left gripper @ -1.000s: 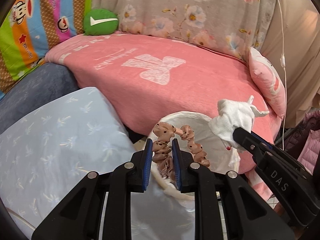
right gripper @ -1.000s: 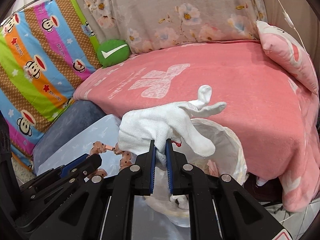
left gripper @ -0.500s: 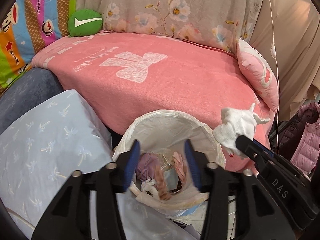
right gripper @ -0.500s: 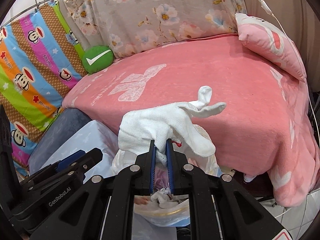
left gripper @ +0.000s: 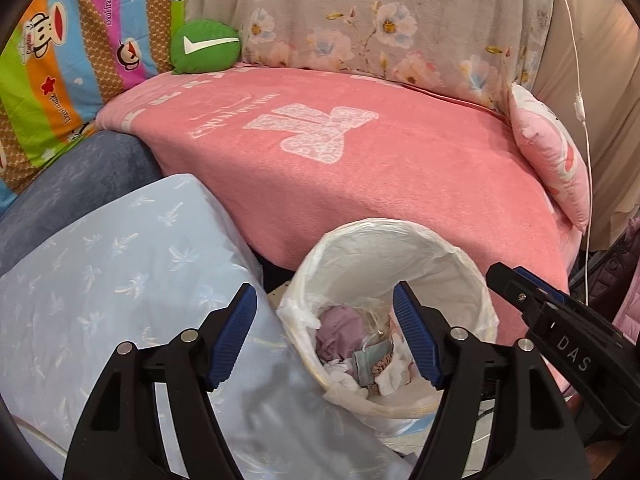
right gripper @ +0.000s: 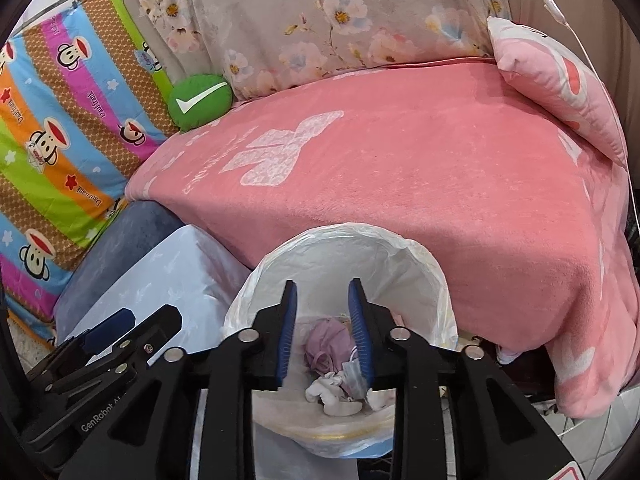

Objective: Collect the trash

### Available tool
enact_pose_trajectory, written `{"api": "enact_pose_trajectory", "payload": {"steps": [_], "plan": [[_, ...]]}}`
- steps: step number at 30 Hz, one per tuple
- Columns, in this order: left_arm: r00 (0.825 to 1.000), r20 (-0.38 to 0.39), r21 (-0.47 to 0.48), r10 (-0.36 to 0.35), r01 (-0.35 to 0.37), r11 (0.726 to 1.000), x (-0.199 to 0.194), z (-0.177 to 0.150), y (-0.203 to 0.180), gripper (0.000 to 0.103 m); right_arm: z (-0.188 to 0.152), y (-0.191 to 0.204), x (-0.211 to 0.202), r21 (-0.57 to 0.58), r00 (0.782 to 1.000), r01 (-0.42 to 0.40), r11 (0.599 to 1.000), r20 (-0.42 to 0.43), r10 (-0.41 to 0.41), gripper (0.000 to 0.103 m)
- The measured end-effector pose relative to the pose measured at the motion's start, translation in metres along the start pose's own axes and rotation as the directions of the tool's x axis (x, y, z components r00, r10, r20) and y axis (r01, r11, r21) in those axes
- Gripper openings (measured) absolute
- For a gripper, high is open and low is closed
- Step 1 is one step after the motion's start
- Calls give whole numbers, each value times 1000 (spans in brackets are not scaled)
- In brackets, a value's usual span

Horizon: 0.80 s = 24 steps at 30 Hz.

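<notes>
Left wrist view: left tongs (left gripper: 322, 334) are spread wide and empty over the lined trash bin (left gripper: 448, 248), with soft, light cloth scraps (left gripper: 340, 332) piled inside. I'd pinch any bunched fold. Right wrist view: right tongs (right gripper: 323, 330) are parted, holding nothing, above the same bin (right gripper: 400, 244). The white glove (right gripper: 334, 394) lies in it; the bin's bottom is hidden.

Trash bin (left gripper: 460, 264) before the bed (left gripper: 380, 168), cushion (left gripper: 120, 280) left.
</notes>
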<state>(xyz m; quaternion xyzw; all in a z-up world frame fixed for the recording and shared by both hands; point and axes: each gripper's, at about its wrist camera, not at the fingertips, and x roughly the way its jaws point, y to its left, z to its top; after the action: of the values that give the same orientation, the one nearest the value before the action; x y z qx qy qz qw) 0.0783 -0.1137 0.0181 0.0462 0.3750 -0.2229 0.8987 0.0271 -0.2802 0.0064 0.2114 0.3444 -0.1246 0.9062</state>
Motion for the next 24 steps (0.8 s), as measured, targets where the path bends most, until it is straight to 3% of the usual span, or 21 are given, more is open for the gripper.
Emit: {"api": "enact_pose_trajectory", "payload": {"steps": [12, 16, 24], "plan": [[999, -10, -1, 44, -44, 999, 0, -12, 12, 72, -8, 8, 5, -27, 1000, 8, 1000, -19, -8, 35], [999, -7, 0, 54, -54, 999, -4, -17, 17, 73, -14, 9, -2, -51, 1000, 25, 998, -18, -26, 41], [996, 2, -15, 87, -87, 996, -15, -26, 31, 77, -30, 12, -7, -67, 998, 35, 997, -57, -39, 42]]}}
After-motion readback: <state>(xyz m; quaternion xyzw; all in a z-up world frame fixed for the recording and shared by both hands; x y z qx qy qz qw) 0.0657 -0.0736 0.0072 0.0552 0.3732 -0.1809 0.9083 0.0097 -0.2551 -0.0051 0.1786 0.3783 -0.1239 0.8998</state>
